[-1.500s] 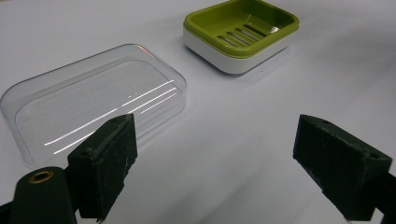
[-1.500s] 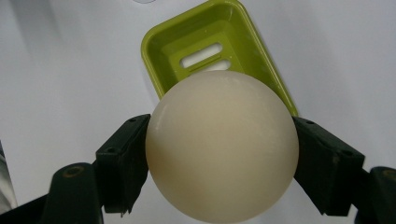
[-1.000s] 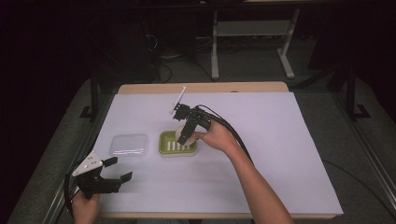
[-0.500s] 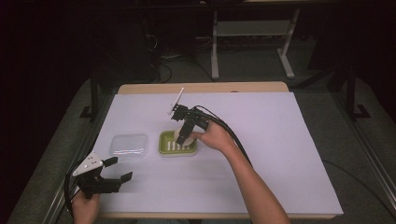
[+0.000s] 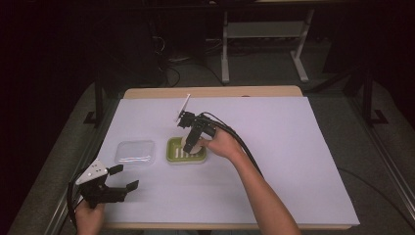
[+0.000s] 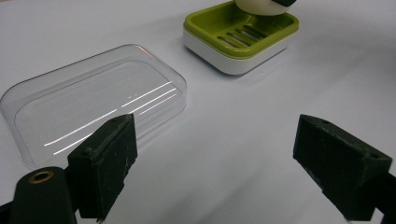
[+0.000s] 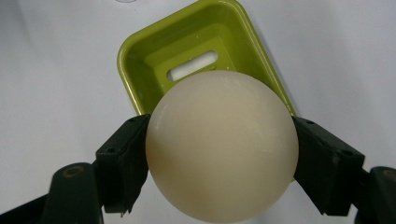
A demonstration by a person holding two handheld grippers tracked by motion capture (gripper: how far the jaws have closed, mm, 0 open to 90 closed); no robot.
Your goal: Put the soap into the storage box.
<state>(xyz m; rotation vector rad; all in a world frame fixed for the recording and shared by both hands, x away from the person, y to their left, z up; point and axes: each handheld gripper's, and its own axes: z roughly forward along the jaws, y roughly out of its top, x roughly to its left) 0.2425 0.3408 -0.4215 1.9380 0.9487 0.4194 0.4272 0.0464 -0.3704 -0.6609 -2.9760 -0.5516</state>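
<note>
While clamped from both sides on a round cream soap bar (image 7: 222, 145), right gripper (image 5: 190, 140) held over the green soap dish (image 5: 186, 151), near the middle of the white table cover (image 5: 293, 161). In the right gripper view, soap pressed between the two black jaws, their pads touching it at 3 and 9 o'clock; dish directly behind it toward 12 o'clock, one white drain slot showing in the green floor. In the high view, soap low over the dish's 1 o'clock corner; whether touching the ribs, cannot tell. Right hand (image 5: 220, 143) behind the gripper at 4 o'clock, black cable trailing along the forearm.

Left gripper (image 5: 122, 178) at the table's 7 o'clock corner, jaws spread wide, holding nothing, gripped by the left hand (image 5: 88, 215) at the near edge. Just beyond it, toward 12 o'clock, clear plastic lid (image 6: 93, 100) lying flat on the cover. Dish just beside the lid at its 3 o'clock, apart from it.
</note>
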